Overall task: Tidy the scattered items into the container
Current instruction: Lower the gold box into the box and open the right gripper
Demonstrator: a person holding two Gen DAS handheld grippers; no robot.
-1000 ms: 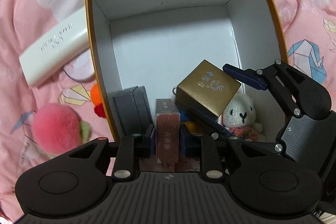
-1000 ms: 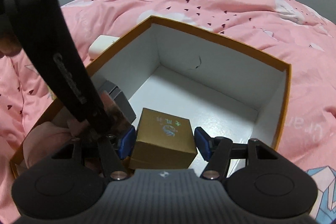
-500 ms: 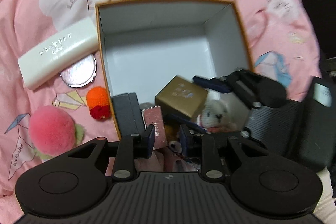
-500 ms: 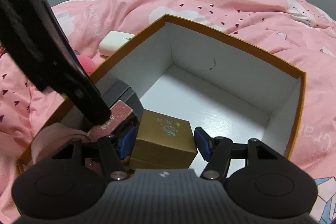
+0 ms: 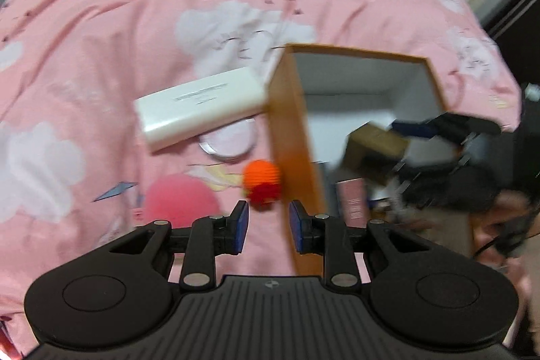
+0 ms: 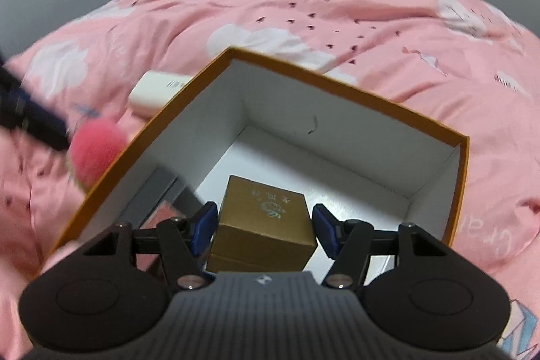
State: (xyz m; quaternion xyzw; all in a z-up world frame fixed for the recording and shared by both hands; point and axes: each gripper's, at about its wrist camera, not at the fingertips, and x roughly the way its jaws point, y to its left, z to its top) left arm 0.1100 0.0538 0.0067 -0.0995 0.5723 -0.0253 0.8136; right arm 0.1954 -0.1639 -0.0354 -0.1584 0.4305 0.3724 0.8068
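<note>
here the left gripper (image 5: 269, 231) is hanging above the pink bedcover (image 5: 135, 5), just outside the left wall of the box (image 5: 293, 157). its jaws are opening at this moment and nothing is sitting between them; only the bedcover and the wall of the box are showing through the gap. just beyond its fingertips a small orange and red knitted toy (image 5: 261, 183) is lying against the outside of the box. near it, to the left, a fluffy pink ball (image 5: 180, 201) is resting on the bedcover. further away a long white case (image 5: 200, 107) is lying with one end touching the corner of the box, and a round pink disc (image 5: 229, 140) is partly hiding under this case.

the right gripper (image 6: 264, 230) is pointing down into the box, which has an orange outside and a white inside. its jaws are standing apart, with a gold box (image 6: 265, 226) sitting between them. the left pad is looking very close to the gold box, and a small gap is showing at the right pad; i cannot tell for sure if the pads are pressing on it. the gold box is being inside the container, over the white floor. beside it, on the left, a dark grey case (image 6: 158, 194) and a pink carton (image 5: 352, 201) are standing near the wall. the left wrist view is blurred on this side.
</note>
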